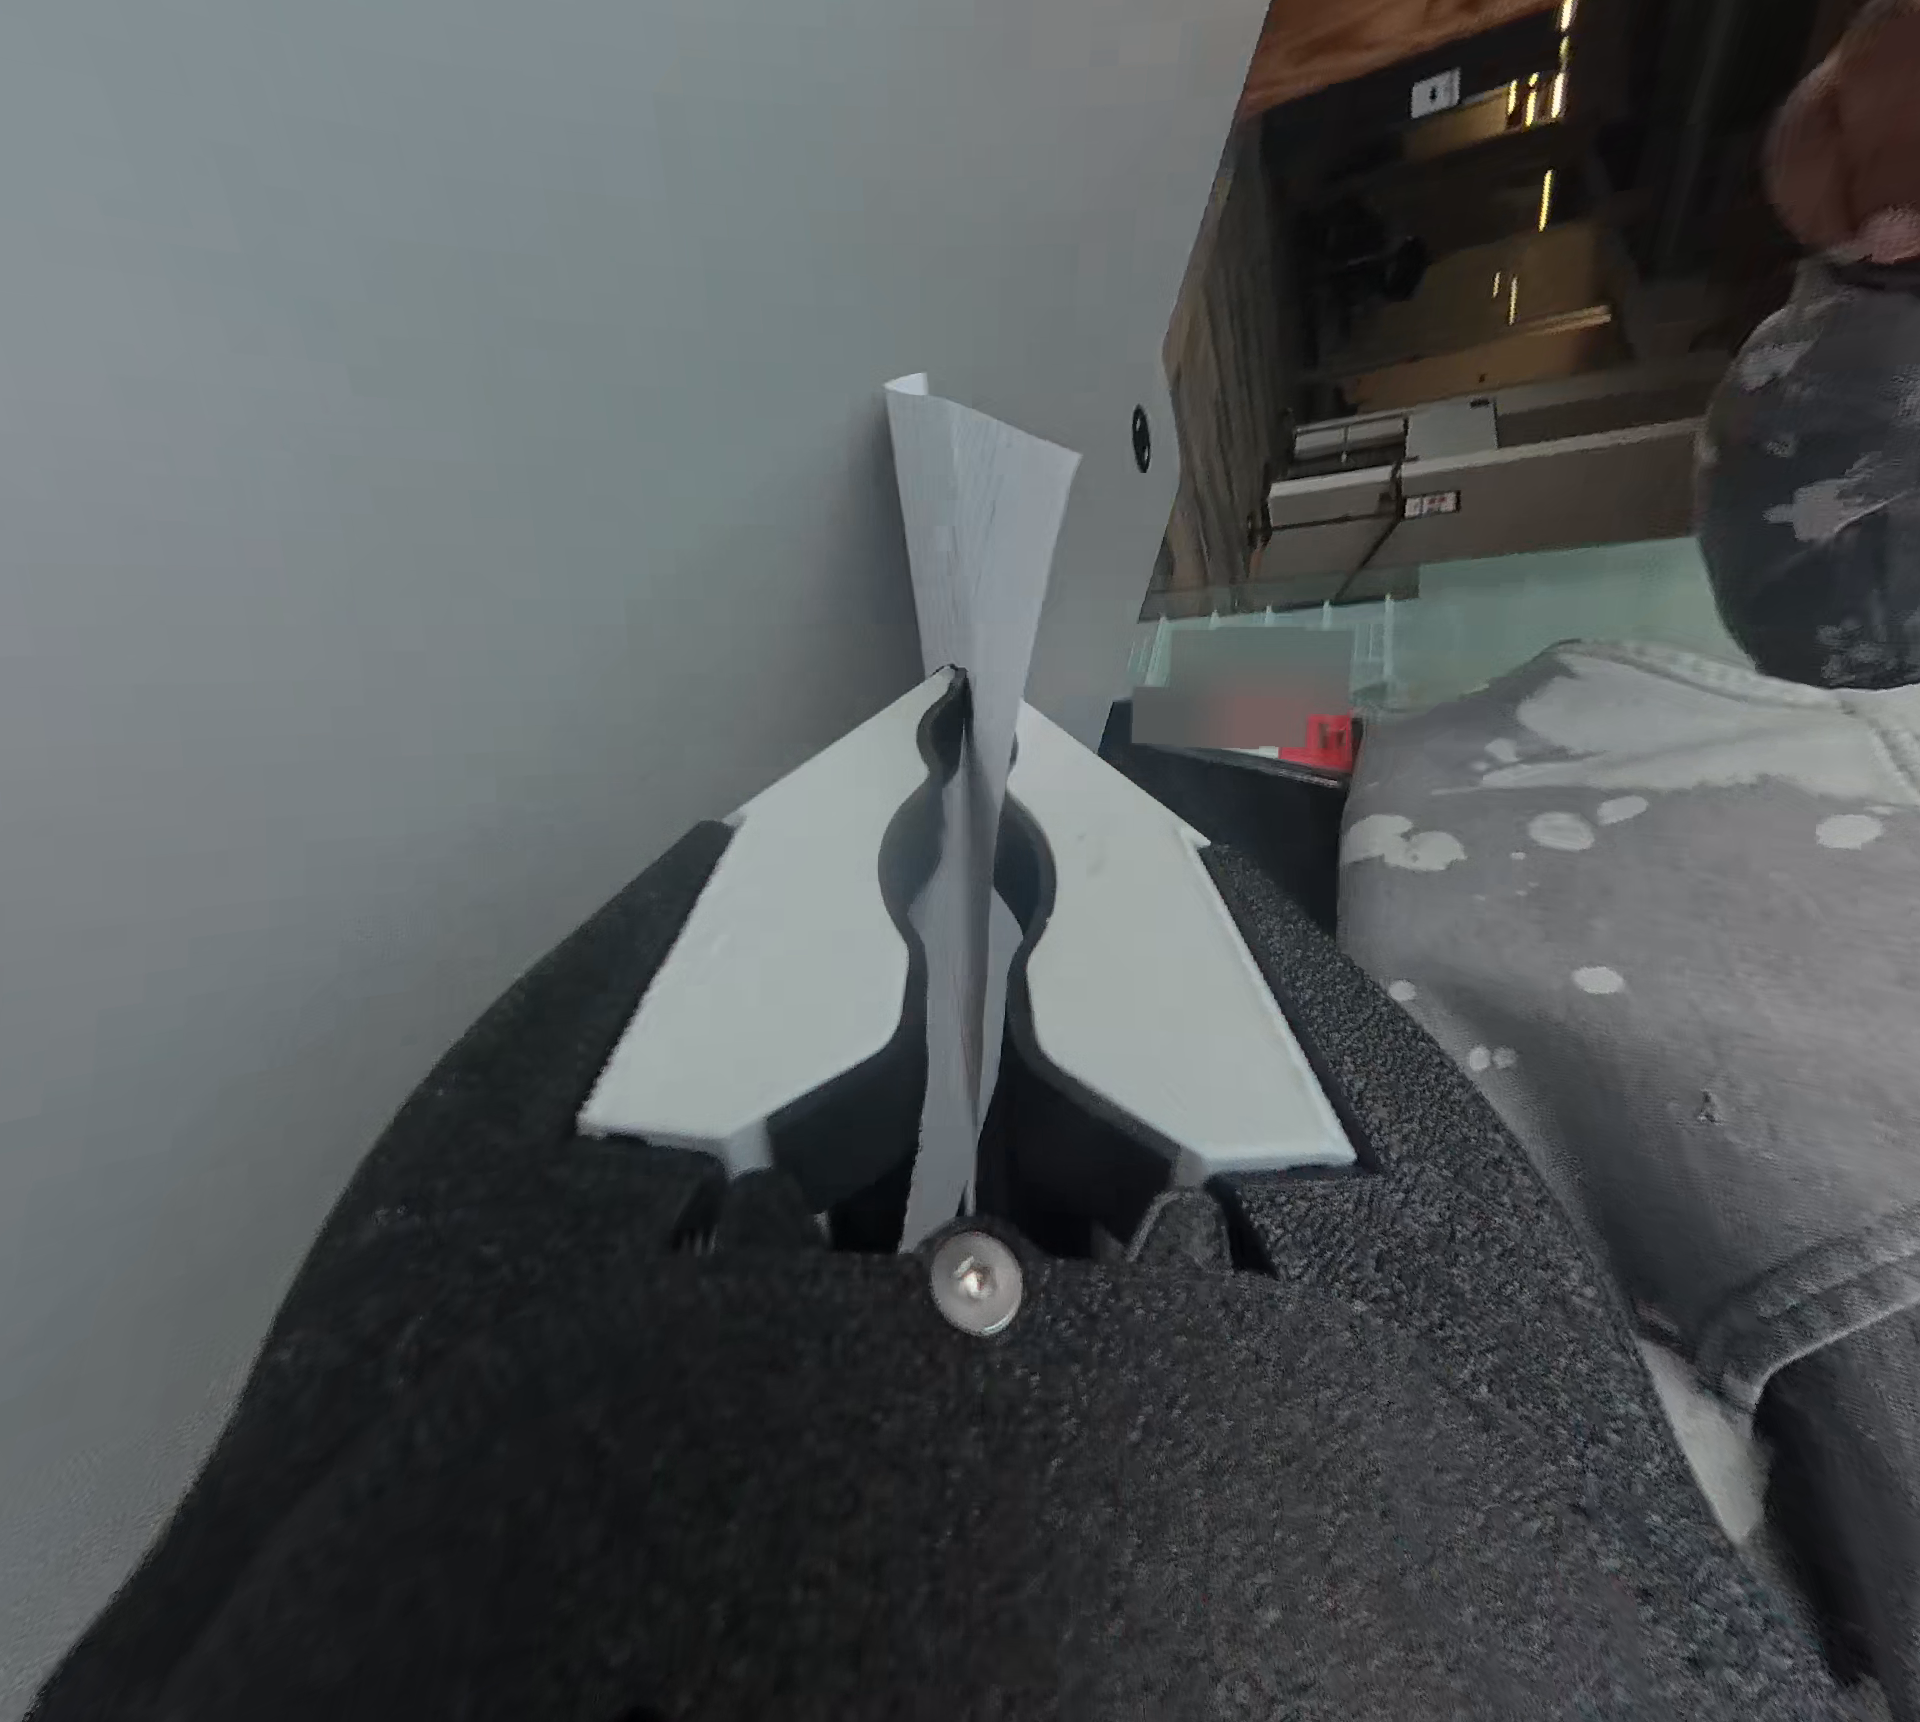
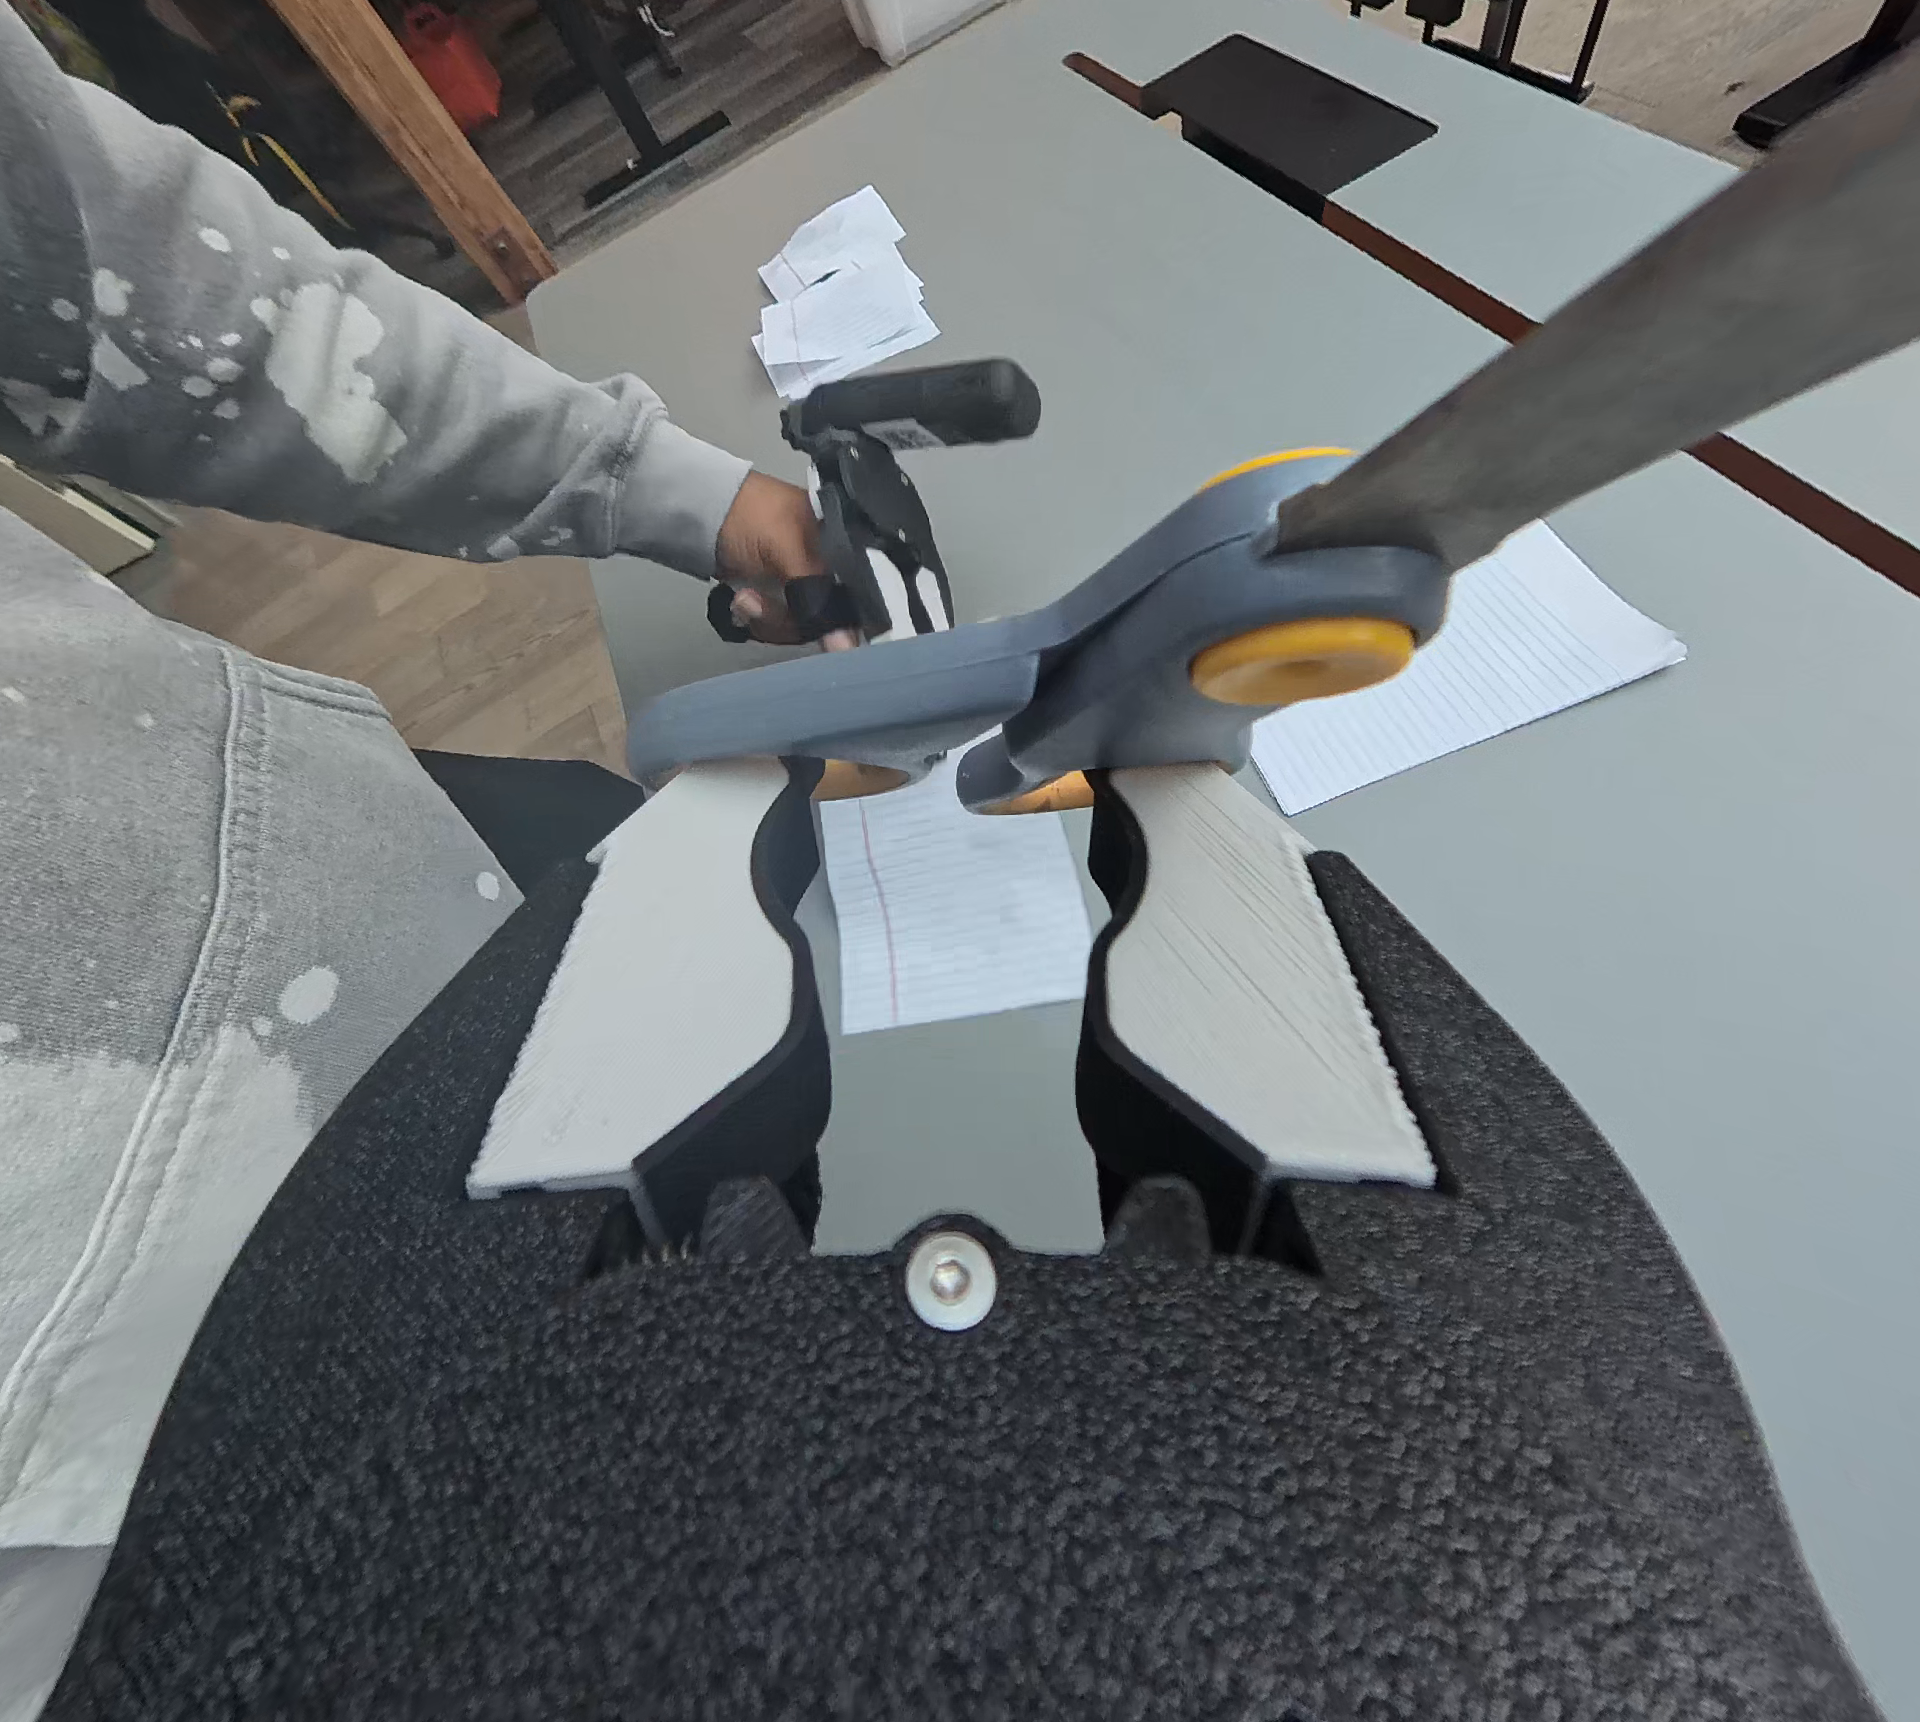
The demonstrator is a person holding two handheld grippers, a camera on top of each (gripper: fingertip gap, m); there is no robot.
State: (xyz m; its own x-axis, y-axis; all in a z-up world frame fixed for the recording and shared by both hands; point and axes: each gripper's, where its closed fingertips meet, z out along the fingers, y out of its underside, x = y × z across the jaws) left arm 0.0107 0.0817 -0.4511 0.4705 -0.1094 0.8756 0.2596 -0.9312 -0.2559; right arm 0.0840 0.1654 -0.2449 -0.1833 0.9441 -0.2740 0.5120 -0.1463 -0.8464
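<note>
Grey tabletop (image 2: 1195,301) fills both views, with a wooden post, a white bin and a black cart on the floor beyond its far edge.

At the left, a person's hand (image 2: 764,555) in a paint-flecked grey sleeve holds the left claw (image 1: 961,706) low over the tabletop's near-left part. Its two pale fingers (image 1: 821,924) are pressed together on a strip of lined paper (image 1: 982,550), which runs lengthwise down the slot between them and stands out past the tips, curling a little at its free end. Just beyond that claw lies a loose pile of cut paper pieces (image 2: 842,290).

Toward the middle, a cut piece of lined paper (image 2: 951,914) lies flat on the tabletop, seen through the gap of the right claw (image 2: 951,768). That claw is spread wide, its fingers bearing on the grey handle loops of a pair of scissors (image 2: 1122,654) with an orange pivot. Whether the loops are actually gripped or merely propped is hard to tell, as the tips are hidden under them. The blades run up and to the right, away from the left claw.

Farther right, under the blades, a larger lined sheet (image 2: 1475,664) rests flat.
</note>
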